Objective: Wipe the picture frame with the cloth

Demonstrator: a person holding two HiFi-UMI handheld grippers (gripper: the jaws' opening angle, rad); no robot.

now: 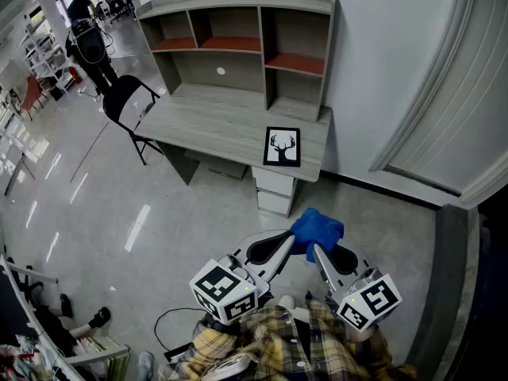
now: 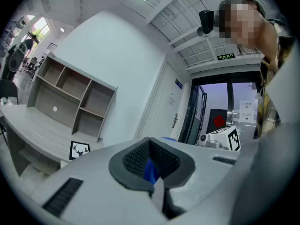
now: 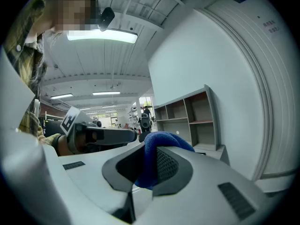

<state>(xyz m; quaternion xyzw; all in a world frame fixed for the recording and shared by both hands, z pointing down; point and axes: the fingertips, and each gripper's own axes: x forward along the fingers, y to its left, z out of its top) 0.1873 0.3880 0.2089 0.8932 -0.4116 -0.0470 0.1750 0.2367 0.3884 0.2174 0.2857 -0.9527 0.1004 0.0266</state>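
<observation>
The picture frame (image 1: pixel 282 147), black-edged with a deer silhouette, lies flat near the right front corner of the grey desk (image 1: pixel 214 121); it also shows small in the left gripper view as the frame (image 2: pixel 79 150). A blue cloth (image 1: pixel 317 228) is bunched above the floor in front of the desk, well short of the frame. My right gripper (image 1: pixel 316 250) is shut on the cloth (image 3: pixel 157 146). My left gripper (image 1: pixel 287 240) meets the cloth from the left, and its closed jaws pinch a sliver of blue cloth (image 2: pixel 150 170).
The desk carries a shelf hutch (image 1: pixel 238 42) at its back and a drawer unit (image 1: pixel 274 191) under the frame. A black folding chair (image 1: pixel 131 101) stands at its left end. A cable (image 1: pixel 163 320) lies on the floor. White wall and door panelling (image 1: pixel 444 109) are on the right. A person (image 1: pixel 83 22) stands far off.
</observation>
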